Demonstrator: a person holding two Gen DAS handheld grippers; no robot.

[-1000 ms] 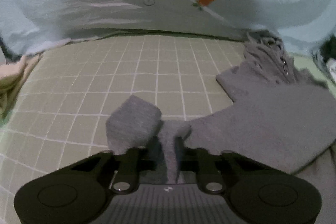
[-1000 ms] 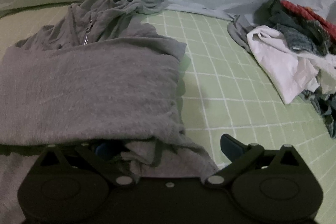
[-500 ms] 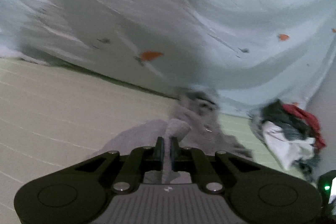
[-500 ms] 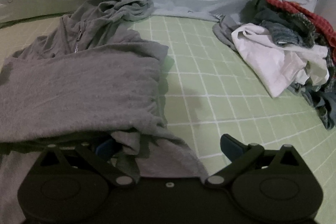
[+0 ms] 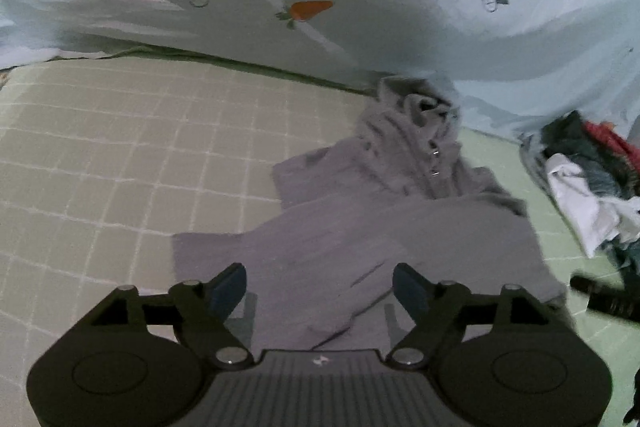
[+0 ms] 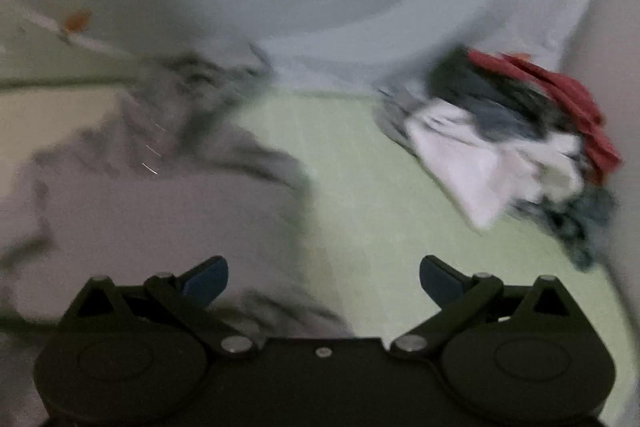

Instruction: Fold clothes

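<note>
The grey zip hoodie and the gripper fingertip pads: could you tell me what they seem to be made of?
Grey zip hoodie: soft knit, probably cotton jersey or fleece; matte, limp folds, a metal-looking zip glinting. Fingertip pads on the left gripper: dark blue, dull, likely rubber or soft plastic, though uncertain.

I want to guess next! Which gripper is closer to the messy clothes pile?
Right. The right gripper faces the clothes pile across bare mat; the left gripper hovers over the grey hoodie, farther away.
</note>
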